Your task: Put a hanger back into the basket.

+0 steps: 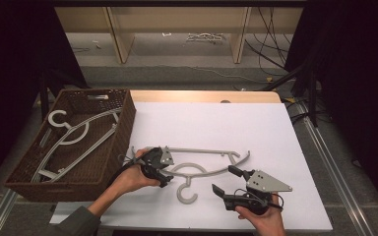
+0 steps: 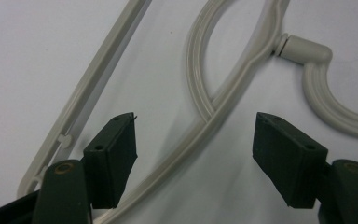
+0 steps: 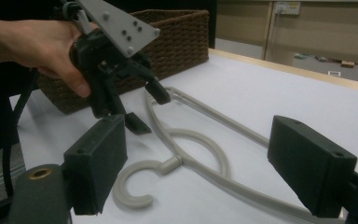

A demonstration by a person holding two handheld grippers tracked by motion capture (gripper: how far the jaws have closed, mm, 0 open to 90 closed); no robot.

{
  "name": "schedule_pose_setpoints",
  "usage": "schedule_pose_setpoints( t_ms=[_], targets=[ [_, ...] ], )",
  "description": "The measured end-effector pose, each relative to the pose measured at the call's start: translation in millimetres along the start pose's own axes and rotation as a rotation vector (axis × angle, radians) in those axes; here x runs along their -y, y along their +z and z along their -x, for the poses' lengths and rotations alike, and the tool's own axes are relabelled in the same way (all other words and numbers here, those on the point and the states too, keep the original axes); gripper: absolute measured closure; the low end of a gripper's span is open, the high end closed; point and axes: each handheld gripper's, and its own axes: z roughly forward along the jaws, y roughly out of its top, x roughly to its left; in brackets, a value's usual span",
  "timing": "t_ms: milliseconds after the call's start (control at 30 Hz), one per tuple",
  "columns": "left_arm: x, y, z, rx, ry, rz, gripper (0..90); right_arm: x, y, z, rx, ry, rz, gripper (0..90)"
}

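Note:
A pale grey plastic hanger (image 1: 197, 150) lies flat on the white table, its hook (image 1: 187, 192) towards the near edge. My left gripper (image 1: 165, 172) hangs over the hanger's left shoulder. In the left gripper view its jaws stand open on either side of the curved arm (image 2: 200, 70), and neither pad touches it. My right gripper (image 1: 225, 180) is open near the front edge, right of the hook, with nothing between its jaws. In the right gripper view the left gripper (image 3: 149, 111) sits low over the hanger (image 3: 223, 122), and the right gripper's own jaws (image 3: 198, 128) frame the scene.
A brown wicker basket (image 1: 123, 123) stands at the table's left edge and holds two or more similar hangers (image 1: 74, 132). A white sheet (image 1: 256, 128) covers the table. Shelving legs and cables lie on the floor beyond the far edge.

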Motion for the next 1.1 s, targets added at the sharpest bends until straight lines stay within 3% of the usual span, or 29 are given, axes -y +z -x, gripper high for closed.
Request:
schedule_pose_setpoints(
  t_ms=[67, 200, 300, 400, 433, 467, 533, 567, 600, 633, 767, 833, 867, 933, 1000, 1033, 1100],
  targets=[
    [-1.8, 3.2, -1.3, 0.009, 0.033, -0.024, 35.1, -0.2, -0.3, 1.3, 0.015, -0.028, 0.005, 20.7],
    [-2.7, 9.0, -3.1, 0.028, 0.040, -0.042, 37.6, 0.0, 0.3, 1.5, 0.011, -0.031, 0.009, 20.7],
    [-2.9, 11.8, -7.5, 0.054, 0.011, -0.057, 41.5, -0.3, -0.3, -0.4, 0.008, -0.009, -0.003, 20.7],
    [-3.8, 12.1, -10.2, 0.099, -0.024, -0.074, 49.2, 0.3, 0.0, -0.2, 0.001, -0.010, -0.014, 20.7],
    [-4.2, 12.4, -10.8, 0.116, -0.034, -0.073, 51.5, 0.2, 0.3, 1.2, 0.009, -0.032, -0.004, 20.7],
    [-4.5, 12.5, -11.5, 0.122, -0.027, -0.075, 54.1, 0.6, 1.0, -0.6, -0.003, -0.002, -0.005, 20.7],
    [-4.9, 13.4, -12.0, 0.148, -0.054, -0.080, 57.6, 0.4, 1.2, -0.7, -0.002, -0.002, -0.006, 20.7],
    [-5.1, 13.1, -13.1, 0.161, -0.026, -0.078, 60.4, 0.8, 2.5, 1.1, 0.005, -0.032, 0.016, 20.7],
    [-4.9, 13.4, -13.8, 0.171, -0.011, -0.076, 62.0, 1.0, 2.5, 1.2, 0.005, -0.034, 0.015, 20.7],
    [-4.9, 13.2, -13.5, 0.179, 0.003, -0.075, 63.0, 0.5, 0.4, -0.6, 0.002, -0.008, -0.013, 20.7],
    [-8.4, 10.8, -11.0, 0.195, 0.095, -0.124, 68.5, 0.5, -0.1, 0.1, -0.005, -0.006, -0.011, 20.7],
    [-10.7, 10.0, -8.1, 0.196, 0.127, -0.145, 70.9, 0.2, -0.4, -0.1, -0.006, -0.005, -0.010, 20.8],
    [-11.4, 9.7, -7.0, 0.201, 0.137, -0.151, 72.0, -0.1, 0.2, 1.0, 0.011, -0.027, 0.007, 20.8],
    [-13.0, 8.6, -5.4, 0.215, 0.164, -0.181, 74.3, 0.0, -0.8, 0.1, 0.004, -0.013, -0.017, 20.8],
    [-14.2, 8.4, -5.3, 0.218, 0.150, -0.203, 74.9, 0.1, -1.1, 0.0, 0.005, -0.012, -0.014, 20.8],
    [-14.2, 8.8, -5.7, 0.214, 0.134, -0.204, 74.0, 0.4, 1.1, 0.3, 0.027, -0.025, 0.026, 20.8],
    [-14.2, 8.4, -6.7, 0.217, 0.121, -0.222, 71.9, -0.2, -0.3, 1.1, 0.015, -0.029, 0.006, 20.8]
  ],
)
